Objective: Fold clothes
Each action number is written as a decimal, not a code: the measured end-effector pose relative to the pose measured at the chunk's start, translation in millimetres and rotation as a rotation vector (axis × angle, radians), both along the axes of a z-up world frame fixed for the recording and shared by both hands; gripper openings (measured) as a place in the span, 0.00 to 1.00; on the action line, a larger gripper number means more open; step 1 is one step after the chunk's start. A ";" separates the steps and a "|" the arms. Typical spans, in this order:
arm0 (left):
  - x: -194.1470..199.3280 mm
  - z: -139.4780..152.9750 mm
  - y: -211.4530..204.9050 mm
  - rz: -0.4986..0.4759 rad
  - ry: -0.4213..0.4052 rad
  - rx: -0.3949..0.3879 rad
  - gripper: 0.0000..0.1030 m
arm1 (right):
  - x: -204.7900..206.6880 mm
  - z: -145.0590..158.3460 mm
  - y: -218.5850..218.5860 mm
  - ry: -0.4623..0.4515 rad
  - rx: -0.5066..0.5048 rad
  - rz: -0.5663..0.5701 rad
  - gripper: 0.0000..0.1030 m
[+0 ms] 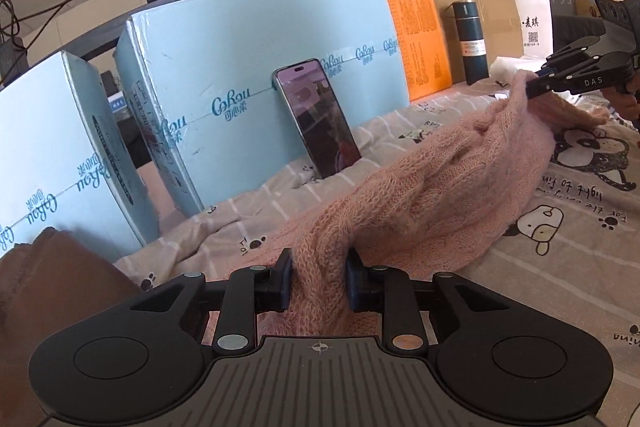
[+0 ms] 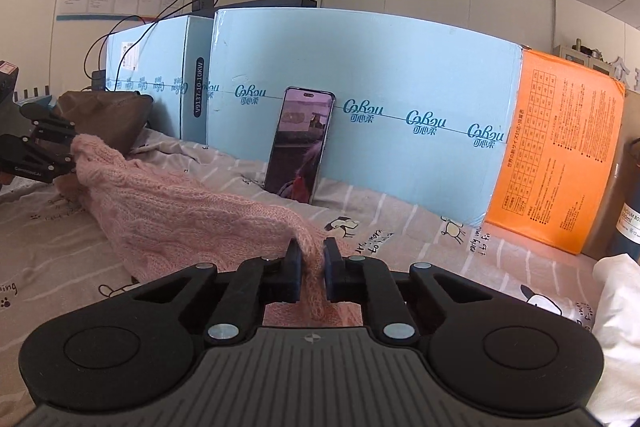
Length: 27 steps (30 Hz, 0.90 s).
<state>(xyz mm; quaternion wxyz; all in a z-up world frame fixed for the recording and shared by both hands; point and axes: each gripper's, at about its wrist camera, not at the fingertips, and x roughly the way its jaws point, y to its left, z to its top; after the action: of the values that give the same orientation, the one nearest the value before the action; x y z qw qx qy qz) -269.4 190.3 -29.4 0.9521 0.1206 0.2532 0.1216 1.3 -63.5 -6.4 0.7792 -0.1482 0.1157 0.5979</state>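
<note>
A pink cable-knit sweater [image 1: 448,183] is stretched above the bed between both grippers. My left gripper [image 1: 318,271] is shut on one bunched end of it. In the right wrist view my right gripper [image 2: 312,263] is shut on the other end of the sweater [image 2: 168,199]. Each view shows the other gripper far off: the right gripper [image 1: 532,85] at the upper right, the left gripper [image 2: 70,155] at the far left, both pinching knit fabric. The sweater sags in the middle onto the sheet.
A cartoon-print bedsheet [image 1: 560,235] covers the bed. Light blue cartons [image 2: 360,99] and an orange box [image 2: 560,155] stand along the far side, a phone [image 2: 300,147] leaning on them. A brown garment [image 1: 48,291] lies left, a dark bottle [image 1: 472,43] and white cloth [image 2: 616,307] right.
</note>
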 end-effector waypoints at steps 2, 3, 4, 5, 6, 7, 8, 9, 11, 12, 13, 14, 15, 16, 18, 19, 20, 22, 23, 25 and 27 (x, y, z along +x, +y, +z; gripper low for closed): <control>7.3 0.5 7.0 0.003 0.011 -0.011 0.23 | 12.8 -2.9 11.4 0.016 -0.022 -0.004 0.10; 11.0 0.7 10.5 0.004 0.017 -0.016 0.23 | 18.5 -5.1 16.7 0.025 -0.035 -0.002 0.10; 14.7 1.0 13.9 0.005 0.023 -0.022 0.24 | 23.4 -7.1 21.4 0.033 -0.048 0.001 0.10; 18.4 1.2 17.4 0.007 0.028 -0.027 0.25 | 27.3 -9.0 25.3 0.040 -0.059 0.005 0.10; 22.0 1.5 20.9 0.008 0.034 -0.033 0.27 | 30.5 -10.8 28.6 0.045 -0.070 0.008 0.10; 25.7 1.7 24.4 0.010 0.040 -0.038 0.28 | 33.8 -12.6 32.0 0.051 -0.080 0.011 0.10; 29.4 2.0 27.9 0.011 0.045 -0.043 0.32 | 36.6 -14.0 34.4 0.054 -0.085 0.010 0.10; 33.1 2.2 31.4 0.012 0.051 -0.049 0.44 | 39.0 -15.2 36.0 0.055 -0.086 0.006 0.10; 39.9 3.0 37.1 0.011 0.057 -0.058 0.68 | 44.4 -17.9 38.9 0.067 -0.081 -0.001 0.16; 42.6 4.6 36.2 -0.008 0.044 -0.060 0.78 | 46.9 -19.7 39.6 0.077 -0.075 -0.005 0.19; 48.5 6.4 37.0 -0.038 0.035 -0.080 0.81 | 48.6 -21.4 40.0 0.083 -0.074 -0.011 0.29; 55.9 7.0 39.2 -0.049 0.034 -0.102 0.81 | 50.4 -23.2 40.4 0.090 -0.072 -0.017 0.38; 63.4 7.6 41.4 -0.061 0.034 -0.124 0.81 | 51.6 -24.5 40.2 0.091 -0.072 -0.027 0.40; 70.7 7.9 43.5 -0.073 0.033 -0.148 0.81 | 52.4 -25.4 39.7 0.089 -0.074 -0.040 0.42; 84.1 6.2 47.3 -0.102 0.031 -0.211 0.81 | 55.6 -24.7 35.2 0.092 -0.060 -0.077 0.47; 89.3 4.3 48.1 -0.115 0.036 -0.239 0.81 | 56.8 -23.3 31.3 0.097 -0.046 -0.091 0.50; 93.9 2.2 48.5 -0.127 0.040 -0.261 0.80 | 57.6 -21.6 26.6 0.103 -0.029 -0.101 0.52; 99.1 -3.8 46.4 -0.156 0.054 -0.269 0.35 | 57.7 -17.6 17.2 0.101 -0.001 -0.129 0.60; 100.5 -6.7 44.5 -0.177 0.066 -0.261 0.22 | 57.6 -16.0 13.6 0.096 0.010 -0.144 0.62; 97.0 -5.8 43.9 -0.186 0.053 -0.282 0.16 | 57.4 -13.5 8.1 0.083 0.028 -0.174 0.64; 92.5 -1.9 46.5 -0.188 0.026 -0.324 0.16 | 57.2 -11.0 2.6 0.071 0.046 -0.203 0.64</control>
<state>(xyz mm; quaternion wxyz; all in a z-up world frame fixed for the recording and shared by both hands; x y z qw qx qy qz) -176.9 236.8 -31.3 0.9629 -0.0094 0.2693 -0.0119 58.5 -60.9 -17.4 0.8345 -0.0964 0.1437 0.5231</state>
